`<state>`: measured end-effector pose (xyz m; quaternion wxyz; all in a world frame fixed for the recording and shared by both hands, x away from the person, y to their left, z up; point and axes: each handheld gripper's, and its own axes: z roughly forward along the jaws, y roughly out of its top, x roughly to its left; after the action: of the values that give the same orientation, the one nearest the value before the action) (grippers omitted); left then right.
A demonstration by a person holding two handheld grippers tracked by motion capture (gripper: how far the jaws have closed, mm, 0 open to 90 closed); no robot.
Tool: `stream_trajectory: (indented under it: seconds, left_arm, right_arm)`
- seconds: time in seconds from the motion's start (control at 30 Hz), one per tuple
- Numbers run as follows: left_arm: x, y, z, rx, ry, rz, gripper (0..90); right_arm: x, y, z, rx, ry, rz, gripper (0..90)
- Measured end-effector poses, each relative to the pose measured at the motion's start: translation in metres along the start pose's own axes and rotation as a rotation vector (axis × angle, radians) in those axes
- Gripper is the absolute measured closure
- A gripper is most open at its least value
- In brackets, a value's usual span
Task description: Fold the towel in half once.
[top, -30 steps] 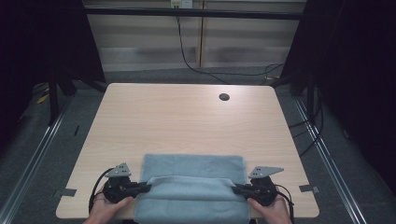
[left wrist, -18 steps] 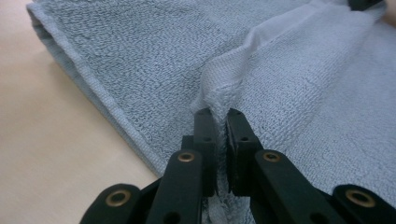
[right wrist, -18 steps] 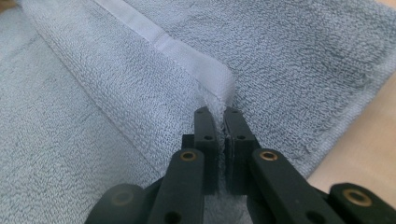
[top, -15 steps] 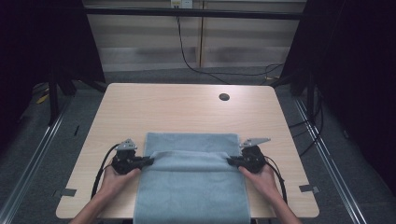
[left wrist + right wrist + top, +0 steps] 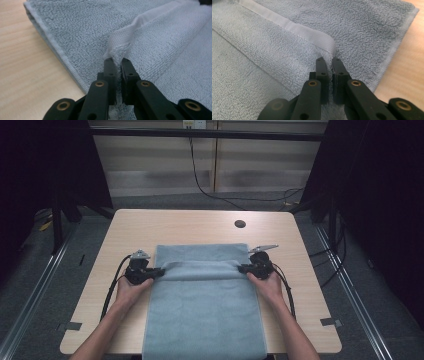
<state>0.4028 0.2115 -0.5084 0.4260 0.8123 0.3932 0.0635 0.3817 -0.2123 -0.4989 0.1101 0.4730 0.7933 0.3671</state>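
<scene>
A light blue towel [image 5: 205, 305] lies on the wooden table [image 5: 320, 285], draped over the near edge, with its far part folded. The left gripper [image 5: 159, 271] and right gripper [image 5: 242, 268] are each clamped tight on a corner of the upper layer's hem, one at each side edge. If one hand pulls ahead, the fold would likely skew, and a thin pinch of hem could slip free.

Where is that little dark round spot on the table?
In the high view, the dark round spot sits near the table's far edge, right of centre, beyond the blue towel and apart from it.
</scene>
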Motion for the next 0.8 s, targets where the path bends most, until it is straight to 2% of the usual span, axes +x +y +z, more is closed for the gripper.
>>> stream_trajectory:
  seconds: [0.07, 0.1, 0.2, 0.37, 0.43, 0.47, 0.57, 0.6, 0.7, 0.77, 0.8]
  left_arm:
    - [0.006, 0.004, 0.005, -0.015, 0.008, 0.002, 84.6]
    - [0.009, 0.008, 0.006, 0.003, 0.015, 0.007, 84.6]
    - [0.011, 0.017, 0.013, 0.007, 0.05, 0.012, 84.3]
    - [0.021, 0.023, 0.02, -0.007, 0.057, -0.016, 84.3]
    - [0.023, 0.024, 0.021, -0.012, 0.066, -0.017, 84.3]
    - [0.024, 0.024, 0.022, -0.016, 0.064, -0.03, 84.3]
    - [0.025, 0.023, 0.021, -0.017, 0.058, -0.033, 84.3]
    - [0.025, 0.023, 0.021, -0.018, 0.06, -0.037, 84.3]
    - [0.023, 0.023, 0.02, -0.034, 0.059, -0.07, 84.7]
    - [0.02, 0.026, 0.015, -0.03, 0.062, -0.047, 84.8]
    - [0.019, 0.028, 0.012, -0.053, 0.053, -0.055, 84.9]
  right_arm:
    - [-0.003, 0.004, 0.004, -0.005, -0.004, 0.008, 86.3]
    - [-0.004, 0.005, 0.005, -0.008, -0.007, 0.009, 86.3]
    - [-0.006, 0.013, 0.01, 0.0, -0.026, 0.016, 86.2]
    - [-0.014, 0.022, 0.018, -0.004, -0.043, 0.029, 86.1]
    - [-0.016, 0.025, 0.022, -0.011, -0.05, 0.037, 86.1]
    - [-0.017, 0.027, 0.023, -0.015, -0.056, 0.041, 86.1]
    - [-0.018, 0.032, 0.027, -0.012, -0.068, 0.064, 86.1]
    - [-0.017, 0.032, 0.028, -0.015, -0.076, 0.053, 86.1]
    - [-0.016, 0.031, 0.025, -0.029, -0.073, 0.051, 86.2]
    - [-0.015, 0.034, 0.019, -0.042, -0.064, 0.029, 86.3]
    - [-0.015, 0.038, 0.011, -0.063, -0.059, 0.023, 86.3]
